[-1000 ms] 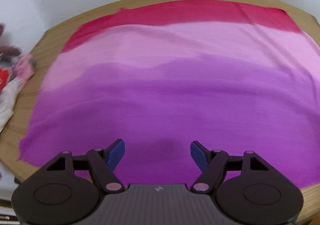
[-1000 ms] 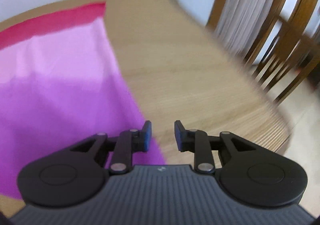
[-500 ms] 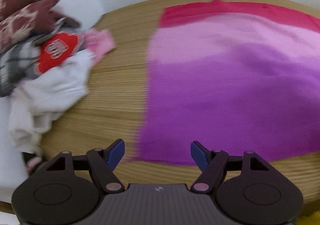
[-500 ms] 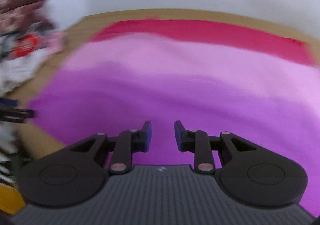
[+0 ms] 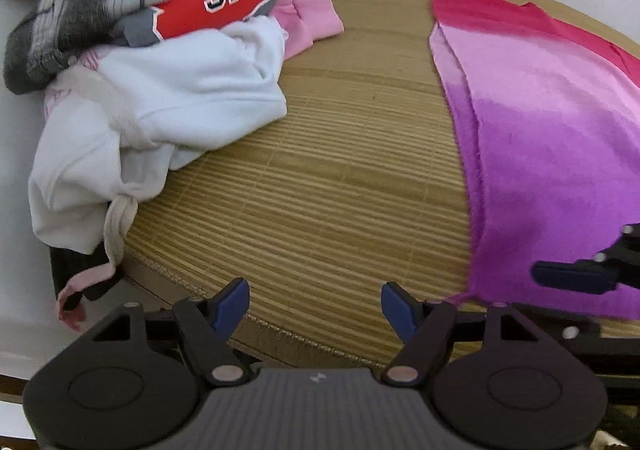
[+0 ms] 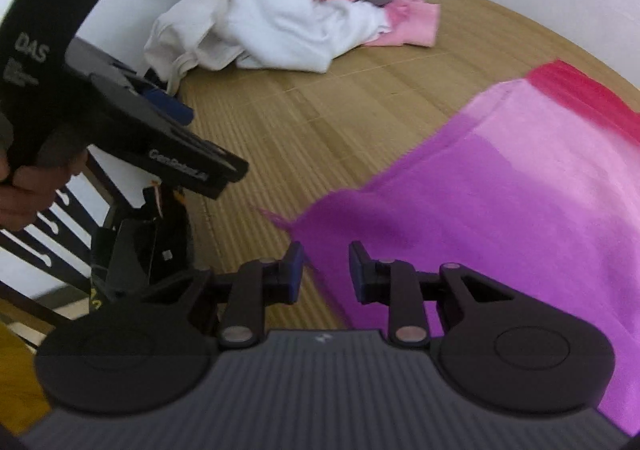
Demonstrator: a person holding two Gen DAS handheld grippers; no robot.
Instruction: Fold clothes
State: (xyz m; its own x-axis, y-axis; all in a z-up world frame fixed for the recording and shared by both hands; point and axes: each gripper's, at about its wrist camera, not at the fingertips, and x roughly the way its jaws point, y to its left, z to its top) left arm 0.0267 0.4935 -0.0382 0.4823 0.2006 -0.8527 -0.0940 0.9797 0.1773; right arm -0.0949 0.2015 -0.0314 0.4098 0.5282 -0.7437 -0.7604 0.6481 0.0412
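Note:
A cloth (image 5: 540, 137) shading from purple through pink to a red far band lies flat on the right of the round wooden table (image 5: 320, 177). My left gripper (image 5: 314, 306) is open above the table's near edge, just left of the cloth's near-left corner, holding nothing. My right gripper (image 6: 326, 270) is open low over that same corner of the cloth (image 6: 500, 209), whose edge runs between its fingers. One of the right gripper's fingers (image 5: 572, 274) shows over the purple part. In the right wrist view the left gripper's fingers (image 6: 176, 109) sit at the left, held by a hand (image 6: 20, 185).
A pile of unfolded clothes (image 5: 160, 69) fills the table's far left against the white wall: a white garment, a red patch with a number, plaid and pink pieces. Bare wood lies between pile and cloth. A dark chair frame (image 6: 40, 250) stands beside the table.
Both views have swung left, from over the cloth's middle to its near-left corner. The clothes pile has come fully into view. Neither gripper's gap has changed.

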